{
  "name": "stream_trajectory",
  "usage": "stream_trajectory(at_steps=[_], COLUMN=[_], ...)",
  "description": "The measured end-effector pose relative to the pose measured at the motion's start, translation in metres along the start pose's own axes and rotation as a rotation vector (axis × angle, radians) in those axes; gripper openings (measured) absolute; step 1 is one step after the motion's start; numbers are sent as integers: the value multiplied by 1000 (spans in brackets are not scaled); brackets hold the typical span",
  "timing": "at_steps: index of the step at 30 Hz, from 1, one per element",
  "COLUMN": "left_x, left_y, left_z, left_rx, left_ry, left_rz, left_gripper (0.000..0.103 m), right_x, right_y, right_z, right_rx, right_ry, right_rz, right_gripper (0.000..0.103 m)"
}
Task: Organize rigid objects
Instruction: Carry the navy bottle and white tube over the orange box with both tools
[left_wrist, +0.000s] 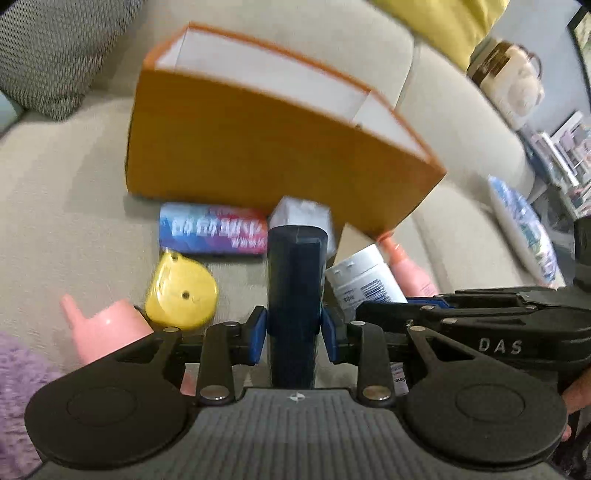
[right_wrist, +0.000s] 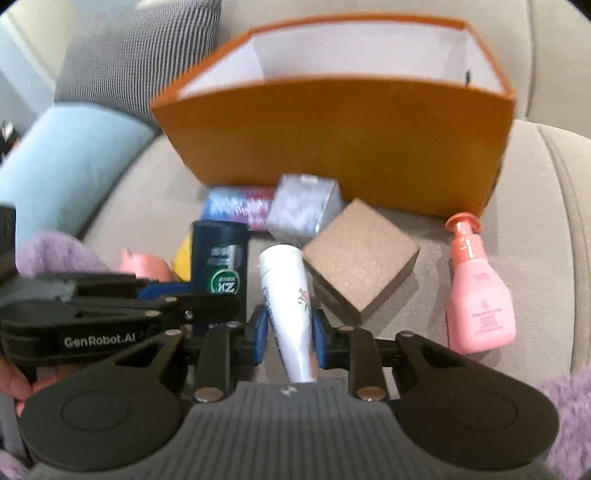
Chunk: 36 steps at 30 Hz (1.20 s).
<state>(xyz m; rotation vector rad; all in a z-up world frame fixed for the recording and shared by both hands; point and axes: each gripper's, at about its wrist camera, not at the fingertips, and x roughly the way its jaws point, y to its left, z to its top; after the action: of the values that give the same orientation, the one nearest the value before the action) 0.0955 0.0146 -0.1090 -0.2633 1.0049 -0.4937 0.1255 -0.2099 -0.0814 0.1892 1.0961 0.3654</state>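
My left gripper (left_wrist: 294, 328) is shut on a dark blue stick container (left_wrist: 295, 284), also seen in the right wrist view (right_wrist: 219, 258). My right gripper (right_wrist: 289, 332) is shut on a white tube (right_wrist: 286, 295), which shows in the left wrist view (left_wrist: 360, 280). An open orange box (left_wrist: 258, 147) (right_wrist: 340, 140) stands on the beige sofa just beyond both. In front of it lie a colourful packet (left_wrist: 212, 230), a silver-white carton (right_wrist: 303, 210), a brown cardboard box (right_wrist: 360, 254), a pink bottle (right_wrist: 478, 291), a yellow object (left_wrist: 181, 291) and a pink spouted object (left_wrist: 107, 328).
A checked cushion (left_wrist: 48, 55) and a light blue cushion (right_wrist: 62, 166) sit left of the box. A patterned cushion (left_wrist: 524, 229) lies right, with shelves beyond. A purple fluffy sleeve (left_wrist: 18, 391) is at the lower left.
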Motion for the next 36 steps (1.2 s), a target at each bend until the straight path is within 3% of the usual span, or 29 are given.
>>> stream_trajectory(at_steps=[8,15,18,24,36], left_x=[-49,-64,-58,3,118], left_y=[-14,-35,-40,-31,6], left_z=[49,123,155,194,211], left_rx=[29,123,165,209,170], left_ry=[-124,-204,-209,-75,184], left_rz=[-31,-50,-42,-3,-20], left_gripper=[35,35,35,35,35], right_x=[-53,-72,-70,-33,71], right_y=[6,0,-3,-30,-83], right_z=[30,96,125,170,196], right_rx=[63,102,91,152,278], right_ry=[-170,-245,-278,-244,-22], right_rz=[21,69,48,12,-47], right_gripper=[25,25,25,25,24])
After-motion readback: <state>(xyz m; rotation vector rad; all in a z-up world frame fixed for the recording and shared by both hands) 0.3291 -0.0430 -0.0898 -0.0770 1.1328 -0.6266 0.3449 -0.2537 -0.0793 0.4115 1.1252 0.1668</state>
